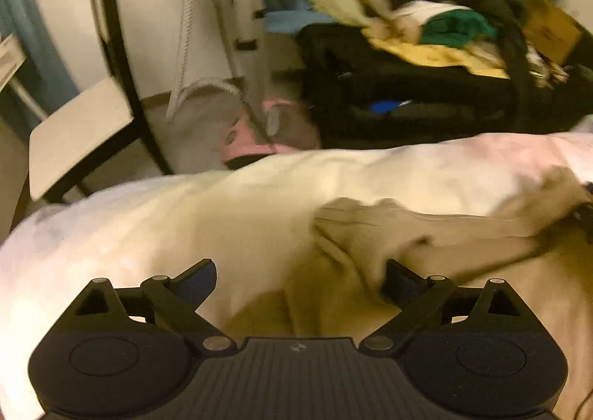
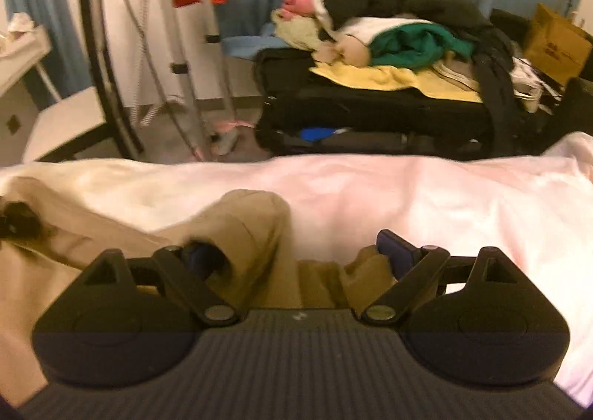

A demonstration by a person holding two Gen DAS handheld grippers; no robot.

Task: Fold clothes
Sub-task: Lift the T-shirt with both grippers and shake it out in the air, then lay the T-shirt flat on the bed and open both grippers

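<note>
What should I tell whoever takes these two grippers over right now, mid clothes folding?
Left gripper: jaws wide open, holding nothing; the tan garment lies just ahead, a fold of it between the fingers.
Right gripper: jaws open, not clamped; bunched tan cloth sits between its fingers.
The garment lies rumpled on the white bedding, not folded.
A pile of unfolded clothes waits on the black suitcase beyond the bed.
Done: nothing visibly folded yet.
Left: probably grip the tan garment's edges, spread it flat, fold it, then work through the pile.
</note>
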